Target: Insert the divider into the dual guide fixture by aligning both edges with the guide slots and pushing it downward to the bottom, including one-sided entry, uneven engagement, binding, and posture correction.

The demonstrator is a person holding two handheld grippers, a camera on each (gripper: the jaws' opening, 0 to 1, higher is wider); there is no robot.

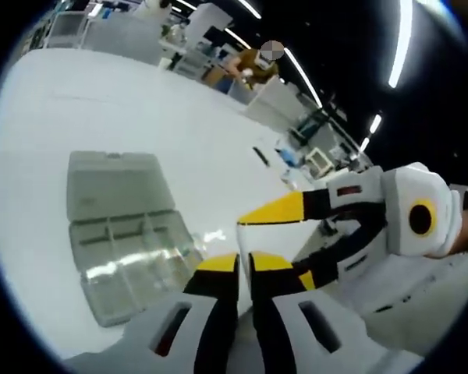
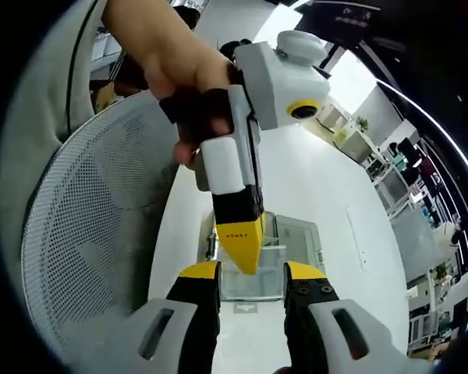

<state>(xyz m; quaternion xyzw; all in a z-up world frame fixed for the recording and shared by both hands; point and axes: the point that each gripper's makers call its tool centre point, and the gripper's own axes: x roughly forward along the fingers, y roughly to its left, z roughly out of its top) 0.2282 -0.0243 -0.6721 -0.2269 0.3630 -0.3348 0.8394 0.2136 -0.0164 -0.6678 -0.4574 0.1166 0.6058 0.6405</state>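
Observation:
A clear plastic box (image 1: 125, 234) with slotted compartments lies open on the white table (image 1: 101, 101), its lid flat beside the base. In the left gripper view my left gripper (image 1: 244, 261) is shut, the jaws pressed together with nothing visible between them, above the box's near right corner. My right gripper (image 1: 285, 243) reaches in from the right, jaws apart. In the right gripper view my right gripper (image 2: 251, 271) stands open and empty. A hand holds the left gripper (image 2: 240, 248), its shut tip pointing down over the clear box (image 2: 292, 238). I cannot make out a divider.
A grey mesh chair back (image 2: 86, 234) curves along the left of the right gripper view. Desks, shelving and equipment (image 1: 312, 148) line the table's far side, where a person (image 1: 253, 66) sits. A small dark item (image 1: 261, 155) lies on the table.

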